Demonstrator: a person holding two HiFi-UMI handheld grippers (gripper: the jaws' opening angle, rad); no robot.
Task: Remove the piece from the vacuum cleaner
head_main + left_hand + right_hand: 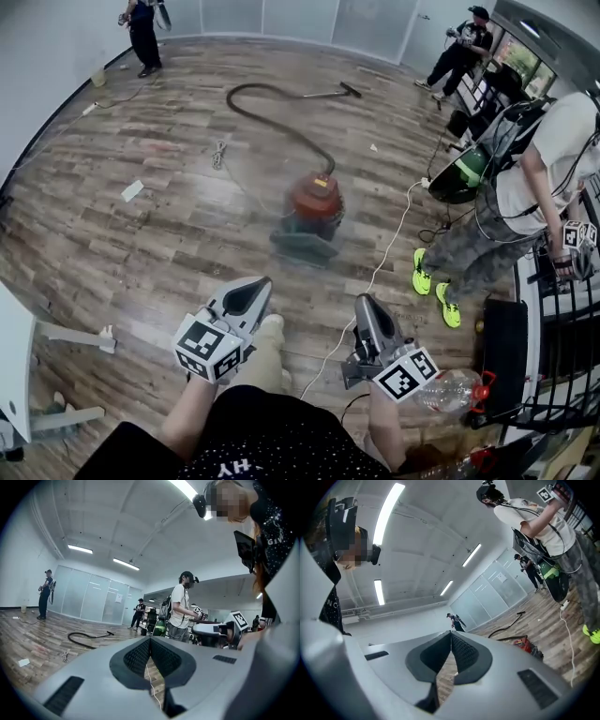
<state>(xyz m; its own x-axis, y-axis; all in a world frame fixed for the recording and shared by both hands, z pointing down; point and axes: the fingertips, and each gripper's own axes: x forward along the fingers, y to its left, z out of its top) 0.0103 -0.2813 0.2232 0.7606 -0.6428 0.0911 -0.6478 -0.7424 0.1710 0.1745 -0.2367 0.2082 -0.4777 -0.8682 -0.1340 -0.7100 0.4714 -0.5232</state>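
Red vacuum cleaner (pixel 314 208), whole only in head view

surface: wood floor (pixel 187 234) | on it: vacuum cleaner (pixel 314 208), black hose (pixel 281 131), white cable (pixel 395 230), paper scrap (pixel 132 190)

Plastic bottle (pixel 448 390); green shoes (pixel 421 273)

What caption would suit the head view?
Left gripper and right gripper, both shut, face a red vacuum cleaner on wood floor.
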